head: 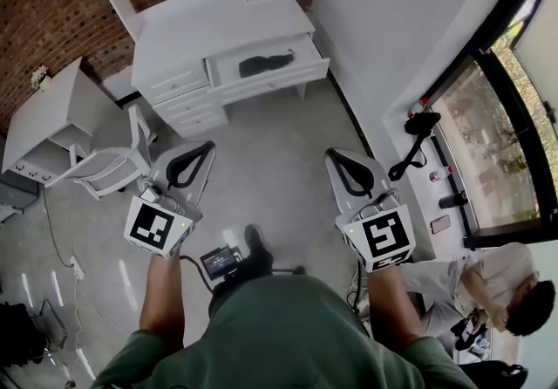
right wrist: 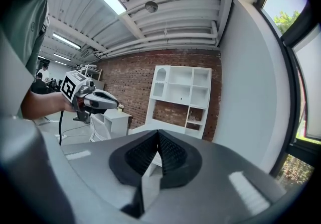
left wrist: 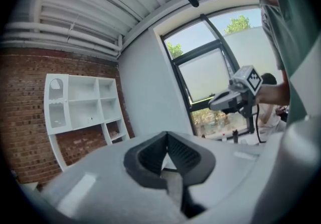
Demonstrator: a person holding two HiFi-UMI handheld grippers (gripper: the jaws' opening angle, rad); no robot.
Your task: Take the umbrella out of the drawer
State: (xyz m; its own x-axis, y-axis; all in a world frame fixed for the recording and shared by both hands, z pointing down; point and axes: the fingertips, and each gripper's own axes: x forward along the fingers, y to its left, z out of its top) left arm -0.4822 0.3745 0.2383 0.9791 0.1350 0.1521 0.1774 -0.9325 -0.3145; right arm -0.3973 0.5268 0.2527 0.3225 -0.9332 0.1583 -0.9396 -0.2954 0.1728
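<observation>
Drawer (head: 307,71) already open, black umbrella (head: 266,64) lying inside, I hold the left gripper (head: 193,160) and right gripper (head: 347,171) well short of the white counter (head: 200,21), fingers clenched on nothing (the whole pick-up remains).

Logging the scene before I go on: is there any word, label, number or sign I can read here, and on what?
No readable text.
The left gripper and right gripper carry only black-and-white square markers, no letters.
Any print on the bottle is too small to read.
</observation>
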